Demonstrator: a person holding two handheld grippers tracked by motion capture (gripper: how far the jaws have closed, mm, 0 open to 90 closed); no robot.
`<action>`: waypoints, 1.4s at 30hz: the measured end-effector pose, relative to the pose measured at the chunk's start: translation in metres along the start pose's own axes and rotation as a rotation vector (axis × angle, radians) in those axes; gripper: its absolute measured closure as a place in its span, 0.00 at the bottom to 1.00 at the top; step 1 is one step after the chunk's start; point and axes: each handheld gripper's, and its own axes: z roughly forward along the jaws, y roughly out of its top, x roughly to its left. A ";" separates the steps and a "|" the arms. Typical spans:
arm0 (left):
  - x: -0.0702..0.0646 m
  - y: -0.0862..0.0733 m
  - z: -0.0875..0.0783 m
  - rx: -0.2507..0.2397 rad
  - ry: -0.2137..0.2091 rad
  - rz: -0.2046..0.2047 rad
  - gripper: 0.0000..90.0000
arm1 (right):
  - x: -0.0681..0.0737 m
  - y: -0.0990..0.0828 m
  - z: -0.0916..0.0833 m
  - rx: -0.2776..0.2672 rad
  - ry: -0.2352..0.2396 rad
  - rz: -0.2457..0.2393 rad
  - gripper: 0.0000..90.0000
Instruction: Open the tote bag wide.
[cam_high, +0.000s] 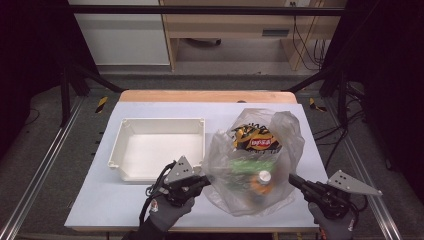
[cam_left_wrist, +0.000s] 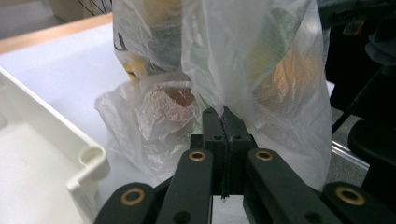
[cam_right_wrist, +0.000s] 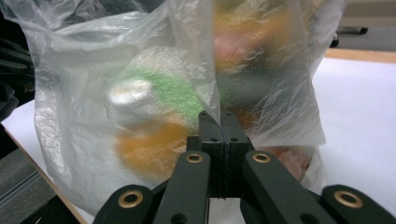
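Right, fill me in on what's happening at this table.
A person holds a claw in each hand and has both on a clear plastic bag of groceries on the white table. The left claw is shut on the bag's film at its left side, and the right claw is shut on the film at its right side. Inside are a snack packet and a bottle with a white cap. An empty white bin sits just left of the bag.

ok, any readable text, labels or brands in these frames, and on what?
Snack bag inside the clear plastic bag: a red logo patch with white lettering, too small and blurred to read.
Bottle in the same bag: label blurred, nothing legible.
White bin: no markings seen.
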 end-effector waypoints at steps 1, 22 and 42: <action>0.000 0.000 0.000 0.000 0.000 0.000 1.00 | 0.000 0.000 0.000 0.000 0.000 0.000 1.00; 0.002 -0.054 0.059 0.155 0.023 -0.031 1.00 | -0.023 -0.059 0.030 0.213 -0.122 0.079 1.00; -0.014 -0.032 0.011 0.015 0.083 -0.002 0.37 | 0.010 -0.003 0.008 -0.031 -0.170 -0.104 0.44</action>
